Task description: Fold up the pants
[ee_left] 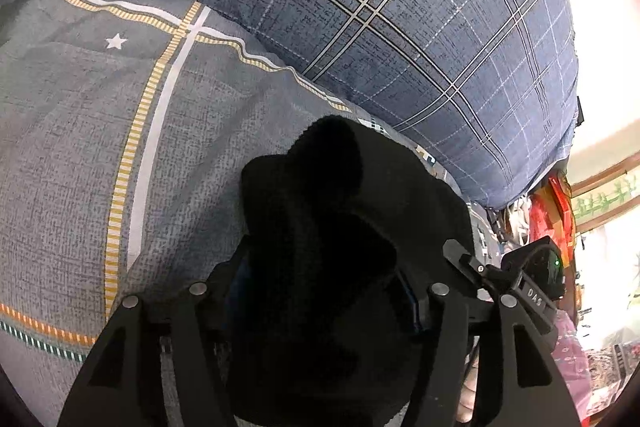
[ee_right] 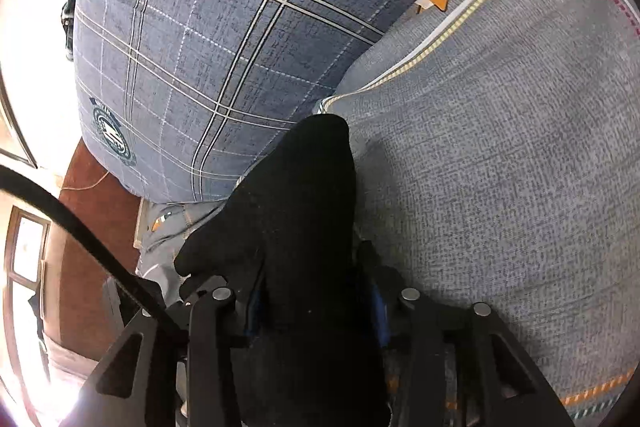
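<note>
The black pants [ee_left: 324, 247] fill the space between the fingers of my left gripper [ee_left: 326, 303], which is shut on a bunched fold of them above the grey bed sheet [ee_left: 72, 155]. In the right wrist view the black pants [ee_right: 296, 227] run up between the fingers of my right gripper [ee_right: 316, 311], which is shut on them too. The fingertips of both grippers are hidden under the cloth. The right gripper also shows at the right edge of the left wrist view [ee_left: 532, 279].
A large blue plaid pillow [ee_left: 380, 7] lies just behind the pants, also in the right wrist view [ee_right: 208, 39]. The grey sheet [ee_right: 520, 167] has yellow and white stripes. The bed edge and brown floor [ee_right: 88, 227] lie at left. Cluttered items [ee_left: 552, 211] stand at right.
</note>
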The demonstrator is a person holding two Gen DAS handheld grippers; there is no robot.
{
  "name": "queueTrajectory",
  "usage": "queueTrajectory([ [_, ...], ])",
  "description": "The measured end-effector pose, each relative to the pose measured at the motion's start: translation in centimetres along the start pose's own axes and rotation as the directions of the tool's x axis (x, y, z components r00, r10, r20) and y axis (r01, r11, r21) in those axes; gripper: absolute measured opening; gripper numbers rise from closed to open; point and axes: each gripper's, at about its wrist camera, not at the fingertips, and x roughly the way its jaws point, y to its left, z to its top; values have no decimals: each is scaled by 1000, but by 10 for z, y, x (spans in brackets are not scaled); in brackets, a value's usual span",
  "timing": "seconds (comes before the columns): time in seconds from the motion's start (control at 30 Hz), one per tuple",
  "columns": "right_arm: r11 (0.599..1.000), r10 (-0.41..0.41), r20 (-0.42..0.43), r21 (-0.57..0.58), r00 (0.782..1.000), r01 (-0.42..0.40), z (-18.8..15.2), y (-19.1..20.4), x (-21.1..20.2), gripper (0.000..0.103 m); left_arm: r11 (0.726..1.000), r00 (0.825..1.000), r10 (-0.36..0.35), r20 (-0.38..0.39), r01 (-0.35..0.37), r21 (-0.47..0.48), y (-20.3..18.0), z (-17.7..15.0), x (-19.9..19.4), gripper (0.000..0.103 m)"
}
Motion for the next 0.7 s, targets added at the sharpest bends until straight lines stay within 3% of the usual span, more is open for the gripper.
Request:
queueTrajectory([
  [0.13,1000,-27,-2,5,1000,27,-1,6,-5,51,1000,999,-13,-38,12,-4,0,3,-14,60],
  [0.23,995,-77,23,-55,997,79,0,18,-20,56,998,998,-59,10,59,29,-5,5,-49,60],
  [0.4,998,-13,126,-67,992,21,14,31,-54,56,989,986,-144,88,142,31,-17,23,-83,61],
  [0.53,997,50,125,-69,991,-41,21,40,-51,57,984,982,-179,62,179,9,-26,36,-58,62],
  [0.7,994,109,73,-14,991,-108,27,30,-22,56,992,996,-78,31,81,-92,-3,43,-11,62],
])
